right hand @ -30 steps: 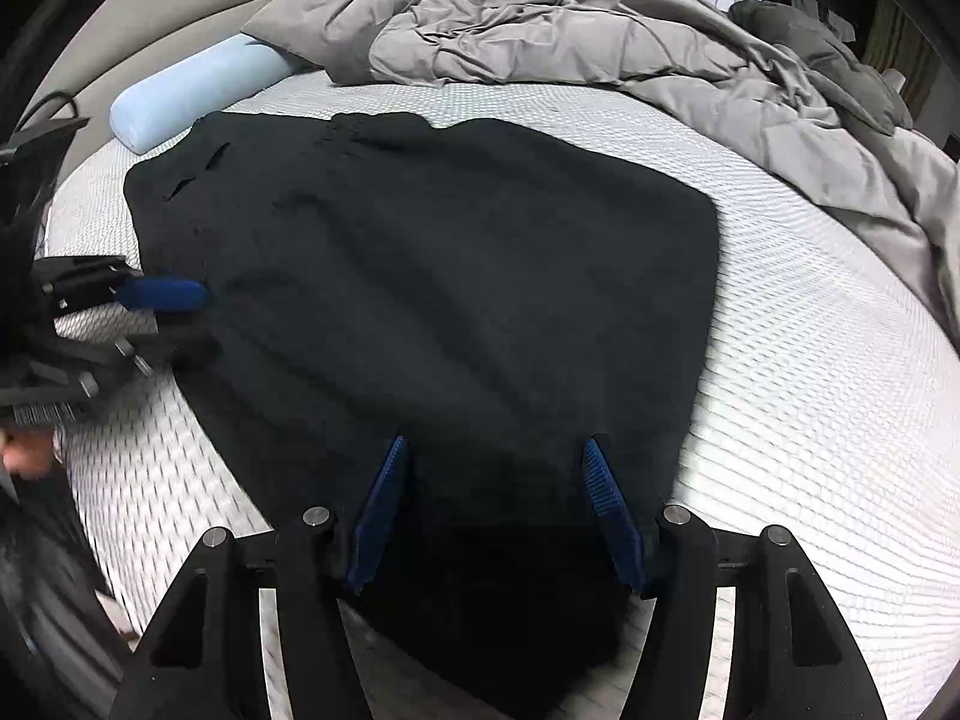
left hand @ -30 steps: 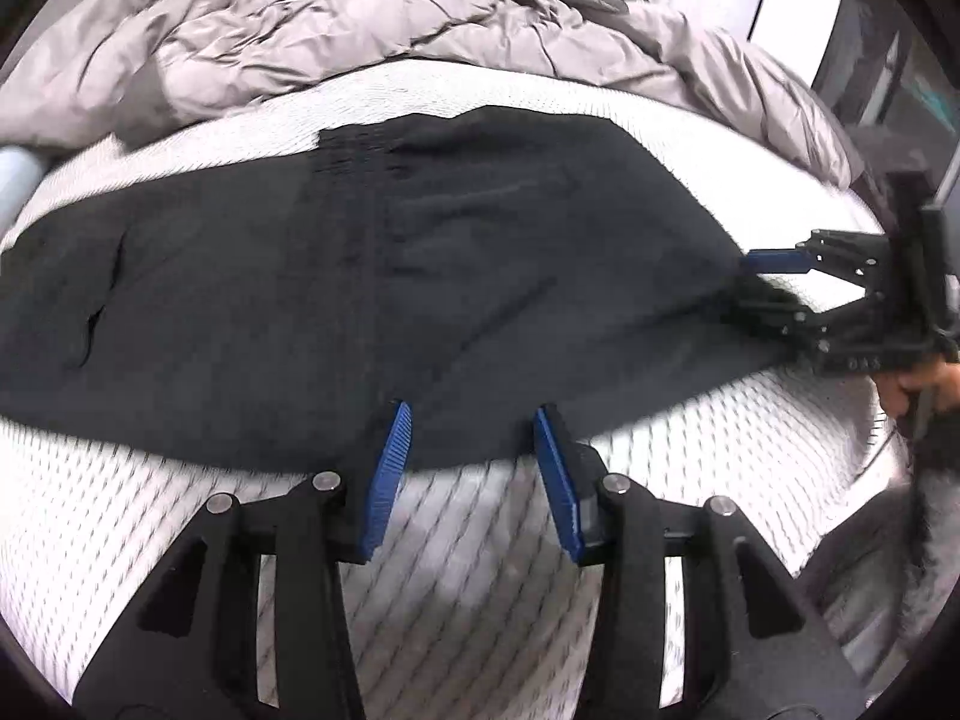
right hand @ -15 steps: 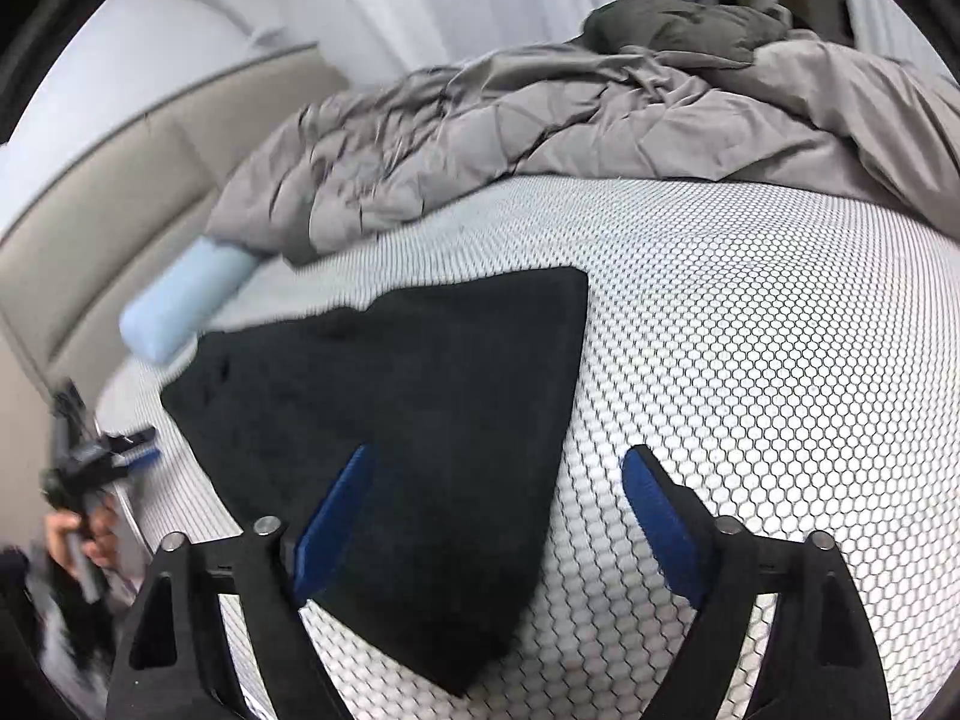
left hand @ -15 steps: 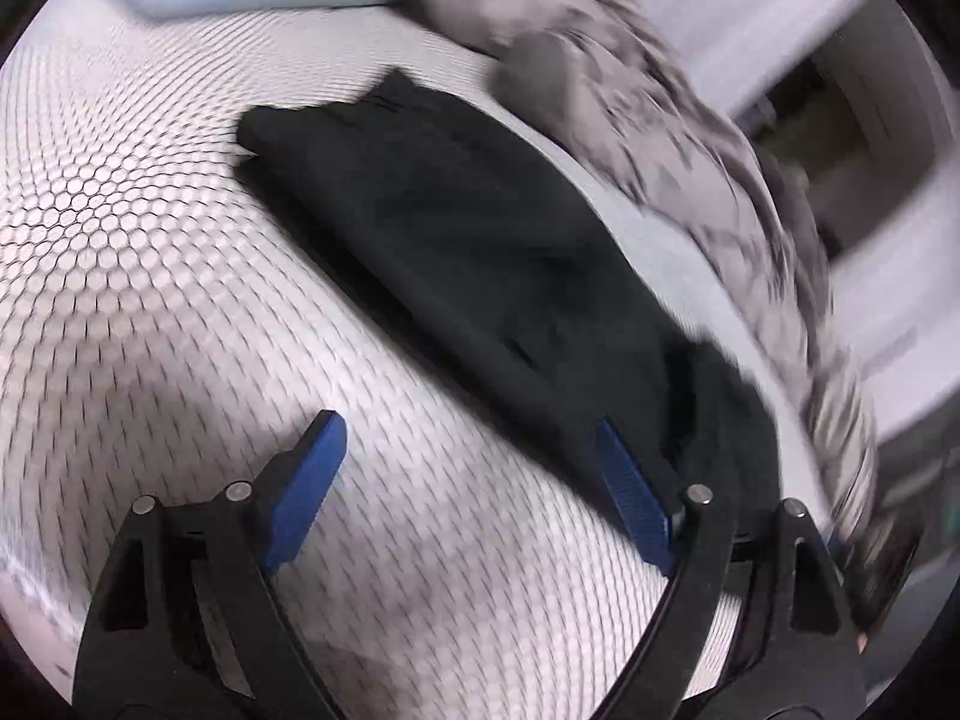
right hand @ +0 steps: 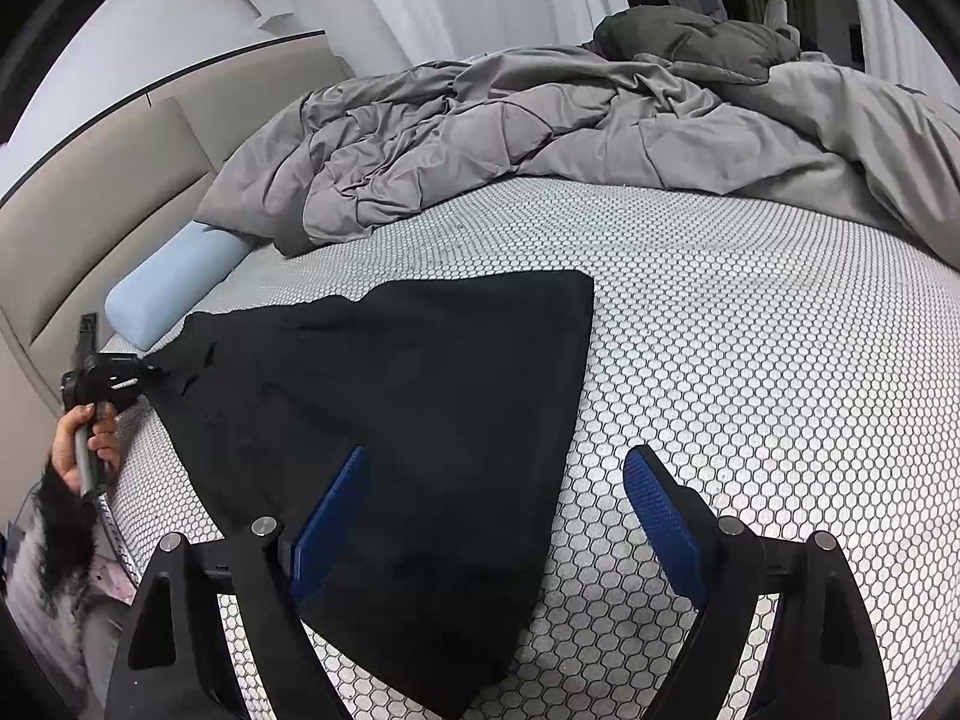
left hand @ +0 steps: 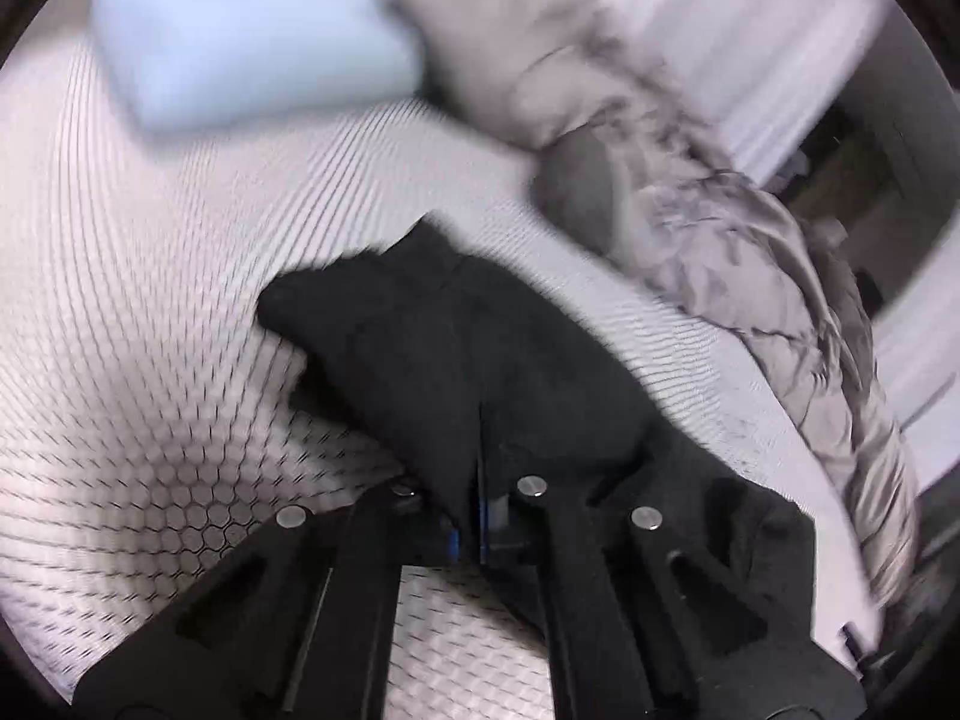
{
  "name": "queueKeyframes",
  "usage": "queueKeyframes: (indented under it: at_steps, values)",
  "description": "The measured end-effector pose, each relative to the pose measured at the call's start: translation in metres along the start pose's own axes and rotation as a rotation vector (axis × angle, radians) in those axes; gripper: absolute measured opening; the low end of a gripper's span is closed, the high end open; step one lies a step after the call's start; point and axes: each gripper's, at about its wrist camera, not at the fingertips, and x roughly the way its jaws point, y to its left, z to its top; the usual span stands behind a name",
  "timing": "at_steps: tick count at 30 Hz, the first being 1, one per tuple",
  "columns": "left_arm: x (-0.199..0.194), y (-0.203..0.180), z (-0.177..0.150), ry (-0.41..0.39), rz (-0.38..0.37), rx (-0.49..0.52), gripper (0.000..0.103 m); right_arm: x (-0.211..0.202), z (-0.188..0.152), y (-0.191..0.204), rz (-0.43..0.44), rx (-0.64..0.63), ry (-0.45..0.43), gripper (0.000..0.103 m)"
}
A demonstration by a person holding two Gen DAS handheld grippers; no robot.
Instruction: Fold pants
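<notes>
The black pants (right hand: 414, 414) lie folded flat on the bed (right hand: 750, 360), on its honeycomb-patterned mattress cover, with the light blue bolster pillow (right hand: 174, 282) just beyond their far left corner. The left hand-held gripper (left hand: 480, 480) is clamped shut on the pants at that corner beside the pillow; in the left wrist view black cloth (left hand: 456, 360) bunches up between its closed blue pads, lifted a little off the cover. The right hand-held gripper (right hand: 492, 516) stands wide apart with nothing between its pads: its left finger (right hand: 330, 516) hovers over the near end of the pants, its right finger (right hand: 660, 522) over bare cover beside the pants' right edge. That right edge runs straight from the far corner toward the near tip. To the right of the pants the cover is open; beyond the pillow a rumpled grey duvet (right hand: 540, 138) is heaped along the far side. The right wrist view alone shows the person's hand (right hand: 84, 438) gripping the left tool's handle near the pillow, with a furry dark cuff (right hand: 57, 534) below it and the padded headboard (right hand: 102, 204) behind. The left wrist view is blurred, yet shows the grip close up.
</notes>
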Motion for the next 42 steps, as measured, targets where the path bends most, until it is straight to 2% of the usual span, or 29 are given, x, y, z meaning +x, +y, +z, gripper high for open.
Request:
queueKeyframes:
  at_steps: [2,5,8,10,11,12,13,14,15,17,19,21,23,24,28,29,30,31,35,40,42]
  values:
    - [-0.026,-0.031,0.001,-0.054,-0.038,0.056,0.001,-0.004,-0.003,-0.002,0.004,0.002,-0.007,0.088]
    - [-0.060,-0.099,-0.006,-0.108,-0.146,0.169,0.001,-0.006,-0.004,-0.001,-0.001,-0.005,-0.008,0.088]
    - [-0.081,-0.179,-0.033,-0.107,-0.285,0.311,0.001,-0.008,-0.006,-0.001,-0.008,-0.010,-0.011,0.088]
    - [-0.081,-0.238,-0.067,-0.044,-0.363,0.421,0.006,-0.008,-0.007,-0.003,-0.018,-0.007,-0.010,0.088]
    - [-0.073,-0.265,-0.089,0.016,-0.403,0.477,0.021,-0.007,-0.007,-0.004,-0.023,-0.005,-0.010,0.088]
    - [-0.066,-0.281,-0.106,0.071,-0.445,0.516,0.048,-0.007,-0.007,-0.006,-0.031,0.000,-0.008,0.088]
    - [-0.054,-0.298,-0.128,0.161,-0.508,0.564,0.061,-0.007,-0.006,-0.008,-0.036,0.004,-0.006,0.088]
    - [-0.041,-0.310,-0.149,0.238,-0.550,0.602,0.067,-0.006,-0.006,-0.009,-0.041,0.010,-0.006,0.088]
    - [-0.032,-0.315,-0.170,0.292,-0.564,0.638,0.067,-0.006,-0.006,-0.012,-0.043,0.019,-0.005,0.088]
    - [-0.025,-0.314,-0.194,0.341,-0.548,0.710,0.067,-0.005,-0.005,-0.015,-0.048,0.034,0.001,0.088]
    - [-0.029,-0.305,-0.202,0.348,-0.525,0.729,0.067,-0.004,-0.005,-0.018,-0.055,0.043,0.009,0.088]
    - [-0.039,-0.292,-0.195,0.345,-0.550,0.689,0.067,-0.003,-0.004,-0.017,-0.055,0.042,0.016,0.088]
    - [-0.049,-0.270,-0.175,0.302,-0.563,0.647,0.067,-0.001,-0.004,-0.013,-0.047,0.041,0.021,0.088]
    - [-0.053,-0.262,-0.162,0.267,-0.543,0.632,0.068,0.000,-0.003,-0.011,-0.037,0.040,0.024,0.088]
    - [-0.033,-0.242,-0.130,0.203,-0.418,0.580,0.068,0.007,-0.002,-0.002,0.086,0.070,0.034,0.087]
    - [-0.024,-0.236,-0.126,0.188,-0.381,0.571,0.068,0.009,-0.002,0.000,0.132,0.088,0.038,0.086]
    - [-0.013,-0.226,-0.124,0.178,-0.339,0.553,0.068,0.012,-0.001,0.002,0.180,0.110,0.046,0.078]
    - [-0.005,-0.217,-0.123,0.183,-0.318,0.528,0.068,0.015,0.000,0.003,0.226,0.136,0.052,0.070]
    - [0.027,-0.187,-0.122,0.251,-0.290,0.473,0.068,0.026,0.004,0.014,0.365,0.176,0.084,0.062]
    - [0.033,-0.173,-0.123,0.246,-0.277,0.517,0.068,0.073,0.001,0.024,0.324,0.206,0.196,0.062]
    - [0.035,-0.167,-0.122,0.253,-0.278,0.509,0.068,0.084,0.003,0.025,0.318,0.231,0.188,0.061]
